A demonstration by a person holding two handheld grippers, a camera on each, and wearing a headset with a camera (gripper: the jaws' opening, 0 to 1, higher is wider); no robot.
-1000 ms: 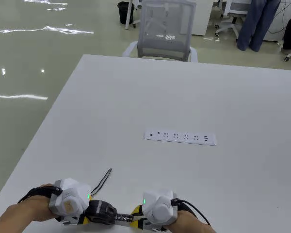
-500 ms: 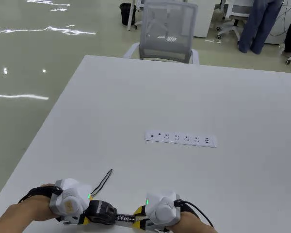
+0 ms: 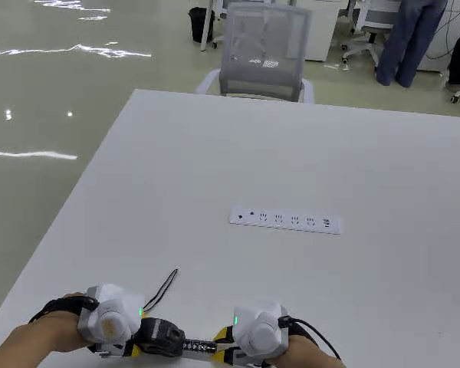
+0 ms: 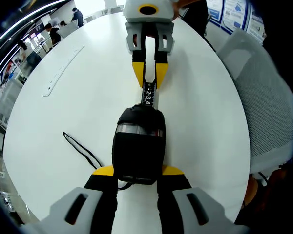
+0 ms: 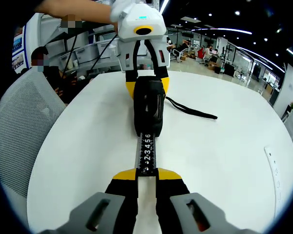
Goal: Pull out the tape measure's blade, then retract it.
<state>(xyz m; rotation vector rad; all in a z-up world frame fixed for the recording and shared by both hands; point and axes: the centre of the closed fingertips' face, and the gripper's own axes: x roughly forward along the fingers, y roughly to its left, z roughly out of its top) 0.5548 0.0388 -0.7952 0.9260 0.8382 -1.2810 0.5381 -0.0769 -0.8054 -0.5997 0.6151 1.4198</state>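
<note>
In the left gripper (image 4: 138, 171) the tape measure case (image 4: 138, 144) is clamped, anchored on the surface (image 4: 210, 122). In the right gripper (image 5: 146, 174) the blade (image 5: 146, 151) is pinched at its tip, so a short numbered stretch is drawn out between them.

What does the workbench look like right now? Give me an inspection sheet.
Surface: white table.
Job's things: black tape measure, its blade pulled out a short way, numbers showing.
Clutter: white power strip mid-table.
Tools: left tool shut on the tape measure; right tool shut on the blade.
Cables: black strap lying loose beside the tape measure; black cable at the right tool.
Surroundings: grey mesh chair at the far edge; person standing beyond.
</note>
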